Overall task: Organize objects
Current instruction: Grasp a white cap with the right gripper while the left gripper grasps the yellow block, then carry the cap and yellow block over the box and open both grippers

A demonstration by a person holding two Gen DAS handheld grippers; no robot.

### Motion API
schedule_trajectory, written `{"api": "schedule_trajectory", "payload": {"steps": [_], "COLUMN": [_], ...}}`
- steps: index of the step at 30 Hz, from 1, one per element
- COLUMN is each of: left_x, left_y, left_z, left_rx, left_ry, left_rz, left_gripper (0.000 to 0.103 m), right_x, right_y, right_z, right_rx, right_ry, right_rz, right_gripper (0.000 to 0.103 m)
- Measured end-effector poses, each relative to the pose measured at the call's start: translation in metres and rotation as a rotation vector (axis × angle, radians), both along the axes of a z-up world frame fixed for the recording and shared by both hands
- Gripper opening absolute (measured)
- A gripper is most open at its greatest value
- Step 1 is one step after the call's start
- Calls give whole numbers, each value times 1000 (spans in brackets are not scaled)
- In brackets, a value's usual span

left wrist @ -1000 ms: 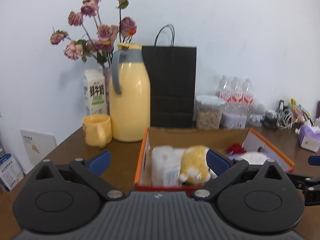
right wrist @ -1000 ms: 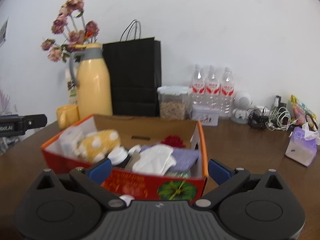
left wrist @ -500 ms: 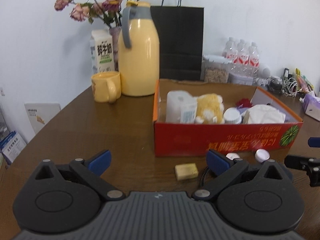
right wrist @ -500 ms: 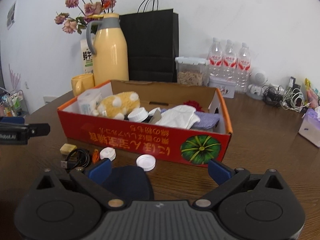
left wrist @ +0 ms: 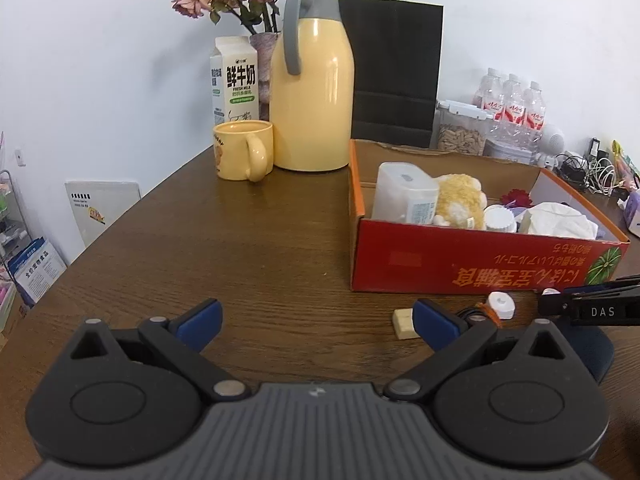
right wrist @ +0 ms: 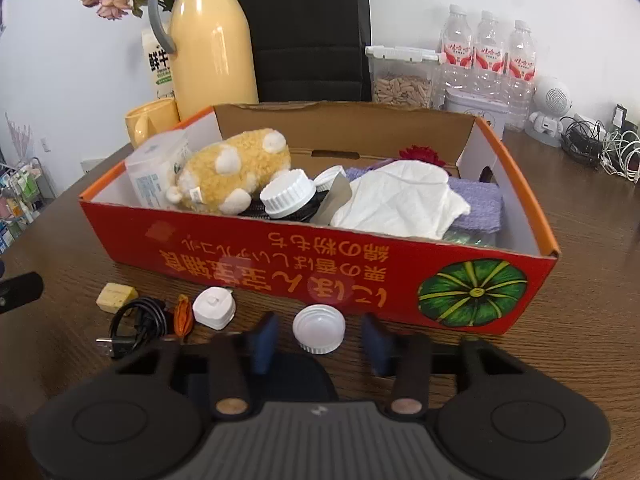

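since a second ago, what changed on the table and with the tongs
Both tongs dipped toward the table in front of the red box, bringing the loose bits there into view. The right tongs are closing around the white cap, pads not yet touching it. The left tongs stayed wide open and empty. The box and everything on the table kept their places.

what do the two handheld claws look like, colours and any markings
Both match: the left claw and right claw have black linkage arms on round black discs, silver pivot pins, blue finger pads, a ribbed grey body and a small white logo.
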State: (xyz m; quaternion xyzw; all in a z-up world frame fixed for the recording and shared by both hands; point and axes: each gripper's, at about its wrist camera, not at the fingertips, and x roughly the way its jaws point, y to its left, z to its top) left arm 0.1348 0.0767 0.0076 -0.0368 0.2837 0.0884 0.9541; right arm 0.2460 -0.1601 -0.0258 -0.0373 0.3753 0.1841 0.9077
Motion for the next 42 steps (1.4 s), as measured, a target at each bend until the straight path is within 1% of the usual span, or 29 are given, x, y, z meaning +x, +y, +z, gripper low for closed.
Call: {"api": "schedule_trajectory", "payload": {"steps": [3,6,12,16,22,24,26,28,30,32,37,42], "left_x": [5,13,32,46,58,60,62,63,61,59,58,49], "left_y": [1,-3,-15,-22,-29,-31,-34,-37,-39,-39,-41,-42], "left_z": [-3,-7,-15,-20,-24,-25,-26,-27,-27,-27,-26,-17], "left_rx": [-2,-5,-21,-31,-41,-45,-49,-43,-49,-62,-67,-58], "left_ry": [22,48,104,134,159,163,173,175,169,160,151,105], "left_rz": [-4,-24,-64,-62,-51,-57,-66,-72,-87,-100,-106,-110], "left_gripper": [103,103,103,103,98,92,77,72,60,32,31,31], "right_x": [-2,-3,-15,-21,-26,-26,-27,-28,-28,-29,-31,-33], "right_y": [1,-3,-16,-24,-33,-34,-35,-36,-36,-36,-34,-35], "right_z": [0,1,9,10,10,9,9,9,8,8,9,12], "right_rx": [-4,20,65,74,91,96,100,102,104,106,106,109], "right_ry": [-12,-22,-90,-108,-117,-119,-120,-121,-121,-124,-130,-143], "right_rz": [2,-8,-26,-36,-45,-45,-42,-40,-38,-35,-29,-24], "right_gripper": [27,27,27,27,27,27,27,27,27,27,27,27]}}
